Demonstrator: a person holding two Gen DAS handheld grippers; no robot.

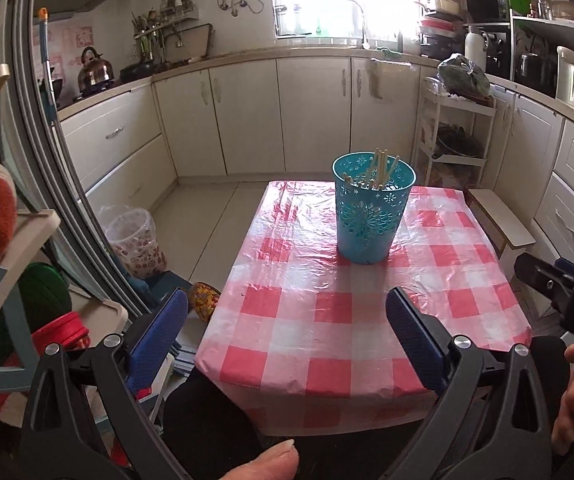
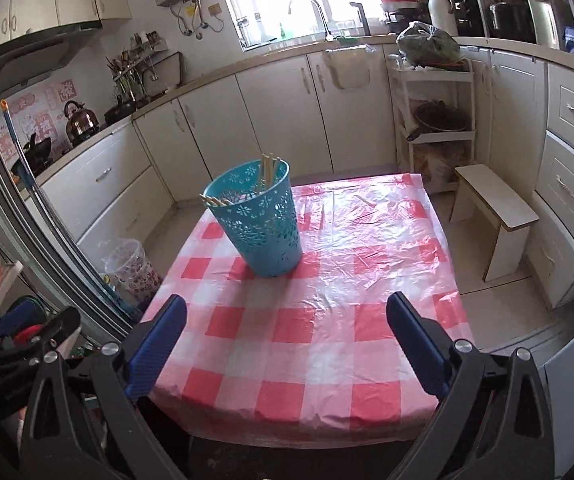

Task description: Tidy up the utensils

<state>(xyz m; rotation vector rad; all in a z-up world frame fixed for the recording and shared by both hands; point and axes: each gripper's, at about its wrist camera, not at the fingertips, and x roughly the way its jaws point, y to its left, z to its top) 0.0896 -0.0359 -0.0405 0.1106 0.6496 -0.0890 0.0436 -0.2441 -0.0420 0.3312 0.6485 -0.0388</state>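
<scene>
1. We hold both grippers off the near edge of the tabletop (image 2: 327, 320), over the red-check cloth. The left gripper (image 1: 287, 320) is spread wide w/ nothing between its blue pads; the right gripper (image 2: 287, 320) is likewise wide and empty.
2. The cup (image 1: 371, 216), a teal cut-out holder, stands upright toward the far edge, nearer the far-left corner in the right wrist view. The chopsticks (image 1: 381, 168) are already inside, tips poking above the rim, some leaning across it.
3. No loose utensil shows on the cloth, so we judge the sorting done or nearly so. Whether anything lies beyond the frames we can't tell.
4. Risk A: the cup looks light and tall. A sideways knock from either gripper, or a reach into the sticks, could tip it and spill the lot.
5. Risk B: the plastic cover is slick and wrinkled. A push on the cup may slide it toward the far edge, or drag the cover w/ it.
6. Risk C: the sticks that lean over the rim could catch a pad and lever out.
7. Risk D: the grippers sit close side by side; each shows at the edge of the other's view, so a crossing move may clash them.
</scene>
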